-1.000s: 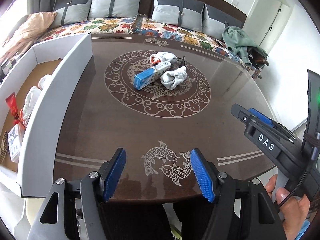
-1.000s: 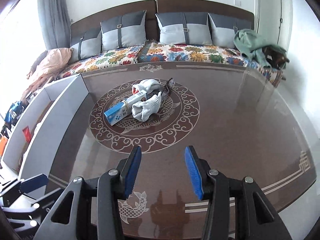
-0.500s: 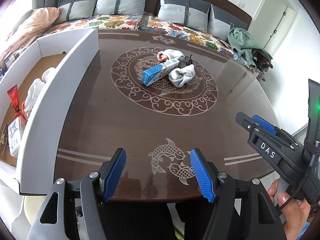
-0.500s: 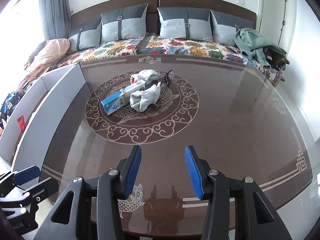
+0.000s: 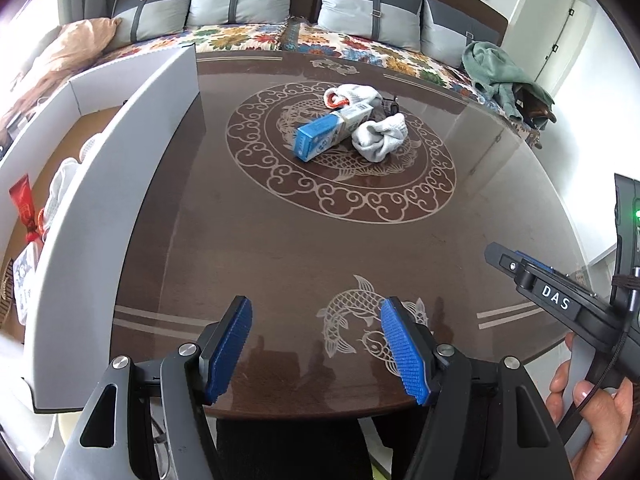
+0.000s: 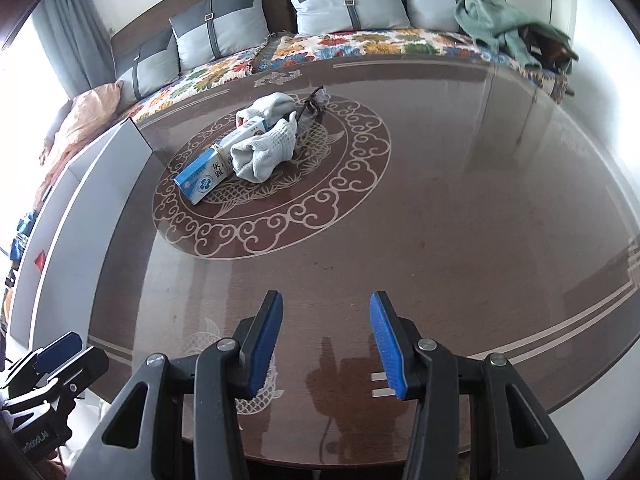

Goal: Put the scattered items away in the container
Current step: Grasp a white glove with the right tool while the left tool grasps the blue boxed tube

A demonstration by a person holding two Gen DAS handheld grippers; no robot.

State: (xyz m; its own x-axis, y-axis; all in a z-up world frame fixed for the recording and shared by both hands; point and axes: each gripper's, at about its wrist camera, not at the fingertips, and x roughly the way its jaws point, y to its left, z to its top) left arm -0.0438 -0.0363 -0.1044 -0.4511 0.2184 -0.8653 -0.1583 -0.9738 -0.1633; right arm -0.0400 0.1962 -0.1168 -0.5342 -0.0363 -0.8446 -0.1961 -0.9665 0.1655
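A blue and white box (image 5: 330, 131) (image 6: 214, 168) lies in the middle of the round brown table (image 5: 280, 248) (image 6: 440, 208). A grey rolled sock (image 5: 379, 137) (image 6: 266, 153) lies against it, a white sock with an orange band (image 5: 352, 95) (image 6: 267, 107) behind it, and a small dark item (image 6: 312, 105) beside them. A white cardboard box (image 5: 100, 200) (image 6: 72, 208) stands at the table's left with several items inside. My left gripper (image 5: 316, 344) is open and empty over the near table edge. My right gripper (image 6: 326, 340) is open and empty over the near table.
A sofa with grey cushions (image 5: 240, 0) (image 6: 340, 4) and a floral cover runs behind the table. A green cloth (image 5: 500, 68) (image 6: 500, 20) lies at its right end. The right gripper's body (image 5: 560, 304) shows at the right of the left wrist view.
Both grippers have moved forward over the table toward the pile, which looks nearer and larger now. Both stay open and empty.
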